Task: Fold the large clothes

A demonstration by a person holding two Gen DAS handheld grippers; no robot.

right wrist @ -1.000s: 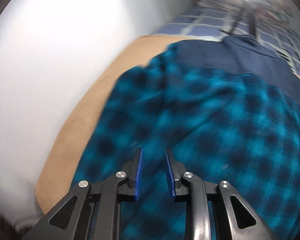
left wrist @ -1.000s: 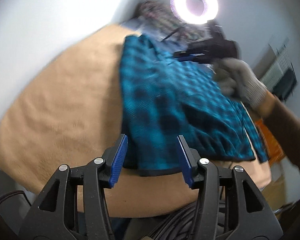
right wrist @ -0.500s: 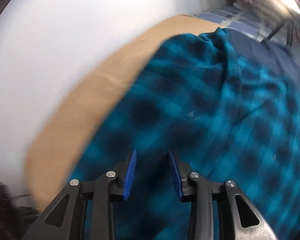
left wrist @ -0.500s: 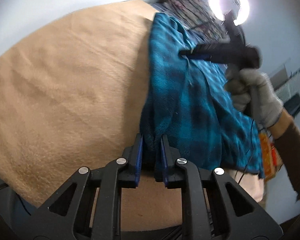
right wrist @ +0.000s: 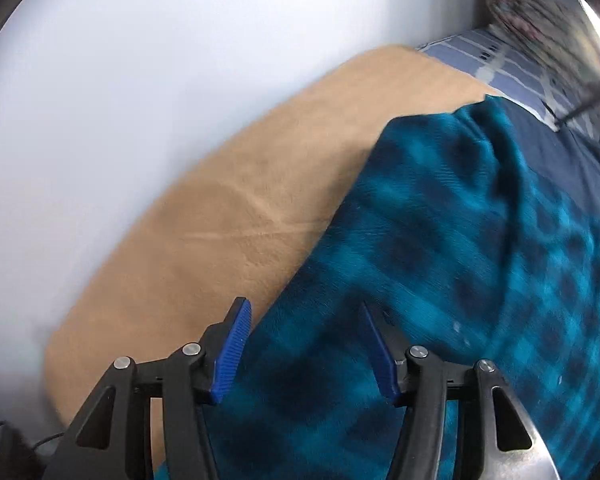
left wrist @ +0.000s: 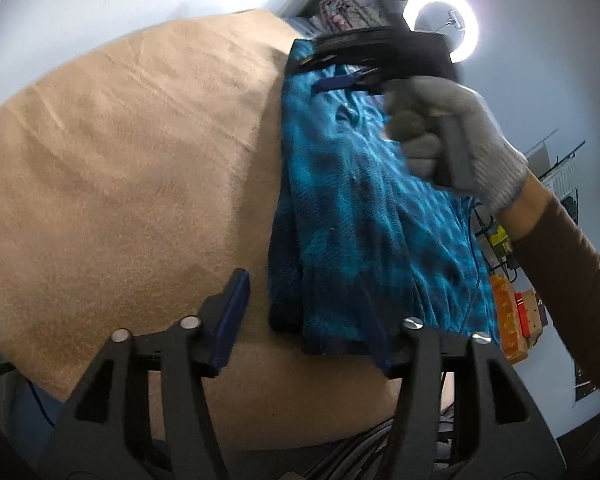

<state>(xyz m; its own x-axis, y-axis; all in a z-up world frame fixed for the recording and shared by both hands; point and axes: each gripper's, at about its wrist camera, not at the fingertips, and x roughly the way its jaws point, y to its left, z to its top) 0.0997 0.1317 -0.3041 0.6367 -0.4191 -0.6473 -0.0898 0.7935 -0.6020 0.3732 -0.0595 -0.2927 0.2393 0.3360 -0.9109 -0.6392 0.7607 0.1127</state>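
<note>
The blue checked shirt (left wrist: pixel 352 216) lies on the tan blanket (left wrist: pixel 120 168), folded into a long strip already (more folds likely left). Left gripper (left wrist: pixel 306 320) & right gripper (right wrist: pixel 308 348) have just been opening; both are half open, holding nothing.

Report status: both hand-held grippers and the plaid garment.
Left hand-held gripper open, jaws just opened, off the folded teal plaid garment. Right hand-held gripper open above it, jaws just opening, empty. Nothing in the way on the tan blanket.
</note>
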